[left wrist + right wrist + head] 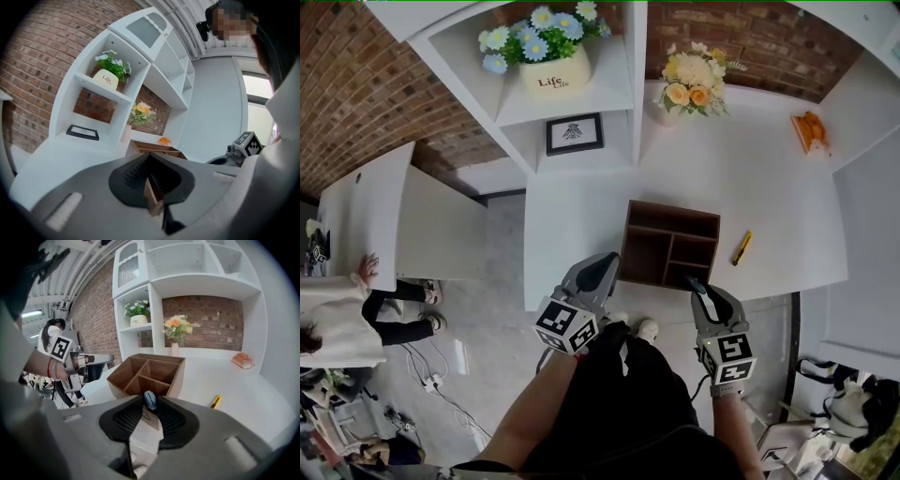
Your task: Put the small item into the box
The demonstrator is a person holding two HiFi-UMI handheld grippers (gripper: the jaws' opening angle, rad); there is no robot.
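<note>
The task is near its end, but I judge that it is not finished. The small blue-grey item [150, 401] is not yet lying inside the wooden box [176, 380]. It sits right between the two tips of the right claw [151, 398], at the very front end of the jaws. The jaws of this claw are spread wide. The gap looks a little wider than the item, so I believe the pads do not press on it, though I cannot be sure it touches neither of them.

The box stands on the white surface [225, 380], directly in front of the right claw and a little below its tips. In the head view, the tips reach over the compartment of the box nearest to them. What is left is only that the item comes down into that compartment and the claw moves away.

The left claw [149, 157] is pressed together at the tips and carries nothing. The box is just ahead of it and to its right, and a piece of the wood shows through the slit under the tips.

A yellow utility knife [215, 401] lies on the surface to the right of the right claw, apart from the box.
</note>
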